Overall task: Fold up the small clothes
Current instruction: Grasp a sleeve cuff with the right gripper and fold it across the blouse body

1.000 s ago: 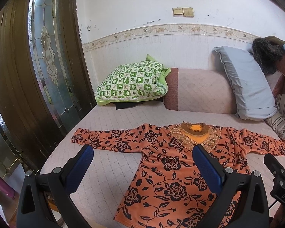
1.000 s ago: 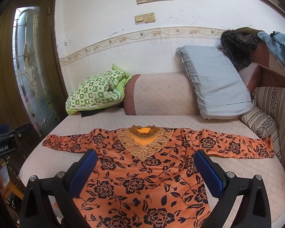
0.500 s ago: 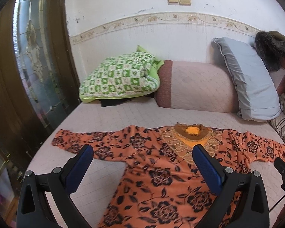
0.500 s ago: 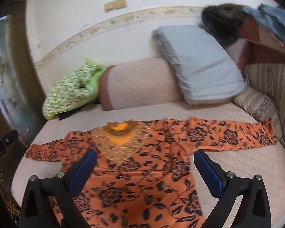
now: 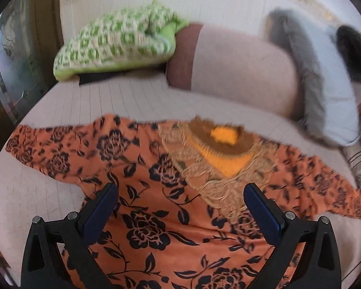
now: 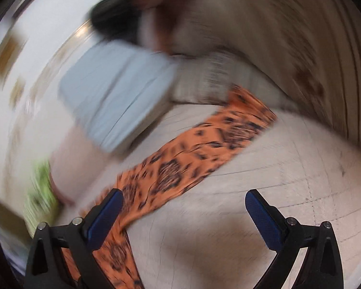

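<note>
Orange top [image 5: 170, 216] with black flower print lies flat and face up on the bed [image 5: 132, 101], spread across the front half, both sleeves out sideways. Collar [image 5: 219, 144] has a lace yoke with a yellow inset and points toward the pillows at the bed's head.

Left gripper [image 5: 180, 207] hangs over the top's chest, just below the collar; jaws released, wide apart, nothing between them. Left finger [image 5: 101, 212] sits over the armpit area near the left sleeve [image 5: 55, 149], right finger [image 5: 262, 214] over the lace edge. Whether the pads touch the cloth cannot be told.

Right gripper [image 6: 184, 214] is over the right side of the bed; the view is heavily motion-blurred and tilted. Jaws released, wide apart, empty. The right sleeve [image 6: 199, 154] runs diagonally from beside the left finger [image 6: 106, 216] up toward the far right edge of the bed; bare quilted bed cover [image 6: 264, 168] lies between the fingers and under the right finger [image 6: 264, 219].

At the head of the bed: green checked pillow [image 5: 118, 43] at the left corner, pink bolster [image 5: 238, 72] in the middle, grey pillow [image 5: 325, 91] to the right, touching the bolster. A dark furry thing [image 5: 353, 50] is above the grey pillow, too blurred to identify. Wooden door [image 5: 16, 55] with glass stands off the bed's left edge.
</note>
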Action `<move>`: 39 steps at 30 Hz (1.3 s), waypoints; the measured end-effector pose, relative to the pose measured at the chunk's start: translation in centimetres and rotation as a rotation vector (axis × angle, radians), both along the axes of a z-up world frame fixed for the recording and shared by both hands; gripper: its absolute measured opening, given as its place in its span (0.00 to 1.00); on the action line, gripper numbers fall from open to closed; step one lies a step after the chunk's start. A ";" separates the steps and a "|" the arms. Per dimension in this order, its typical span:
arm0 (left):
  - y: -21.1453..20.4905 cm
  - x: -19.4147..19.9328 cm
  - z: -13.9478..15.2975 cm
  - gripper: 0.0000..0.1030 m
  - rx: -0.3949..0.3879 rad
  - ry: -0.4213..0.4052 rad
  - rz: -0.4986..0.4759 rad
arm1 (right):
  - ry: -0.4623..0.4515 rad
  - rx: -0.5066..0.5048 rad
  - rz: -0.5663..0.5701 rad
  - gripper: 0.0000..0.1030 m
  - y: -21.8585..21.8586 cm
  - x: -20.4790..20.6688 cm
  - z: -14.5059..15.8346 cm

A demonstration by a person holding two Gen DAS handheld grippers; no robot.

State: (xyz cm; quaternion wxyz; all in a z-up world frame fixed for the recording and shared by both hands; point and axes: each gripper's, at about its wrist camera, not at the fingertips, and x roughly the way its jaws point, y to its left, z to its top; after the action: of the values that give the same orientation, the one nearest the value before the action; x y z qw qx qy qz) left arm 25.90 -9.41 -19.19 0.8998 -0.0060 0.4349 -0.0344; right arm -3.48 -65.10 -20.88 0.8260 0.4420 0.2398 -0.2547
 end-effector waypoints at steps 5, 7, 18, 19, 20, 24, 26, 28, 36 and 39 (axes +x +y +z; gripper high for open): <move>-1.6 0.4 -1.9 1.00 0.129 -0.043 -0.074 | -0.109 0.230 -0.129 0.85 -5.9 -0.8 -5.1; -1.8 0.5 -2.4 1.00 0.123 -0.058 -0.103 | -0.123 0.269 -0.164 0.81 -7.7 0.2 -6.9; -0.7 3.4 -5.0 1.00 0.015 0.028 -0.086 | 0.057 0.170 -0.272 0.50 -14.2 6.6 -8.8; -0.5 3.4 -5.0 1.00 0.016 0.026 -0.079 | 0.083 0.157 -0.278 0.33 -14.6 7.0 -8.9; -0.2 3.5 -4.9 1.00 0.018 0.023 -0.071 | 0.107 0.145 -0.289 0.24 -14.9 7.2 -9.0; 1.1 3.6 -4.1 1.00 0.034 -0.009 -0.040 | 0.046 0.168 -0.313 0.05 -14.7 6.6 -8.7; 2.0 3.9 -3.4 1.00 0.030 -0.021 -0.022 | 0.012 0.114 -0.264 0.05 -13.3 7.1 -6.9; 3.2 4.0 -2.4 1.00 0.036 -0.037 0.008 | -0.039 0.086 -0.202 0.05 -11.4 8.0 -4.9; 11.2 4.1 1.3 1.00 0.107 -0.121 0.194 | -0.241 0.102 0.147 0.05 2.6 16.2 4.2; 15.0 4.2 1.9 1.00 0.069 -0.114 0.264 | -0.275 0.111 0.276 0.05 9.2 20.0 6.2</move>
State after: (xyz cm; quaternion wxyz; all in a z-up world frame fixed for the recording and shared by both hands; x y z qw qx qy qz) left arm 30.07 5.56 -17.30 0.9195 -0.0301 0.3794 0.0987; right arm 16.53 -55.85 -14.70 0.8524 0.4805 0.1964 -0.0628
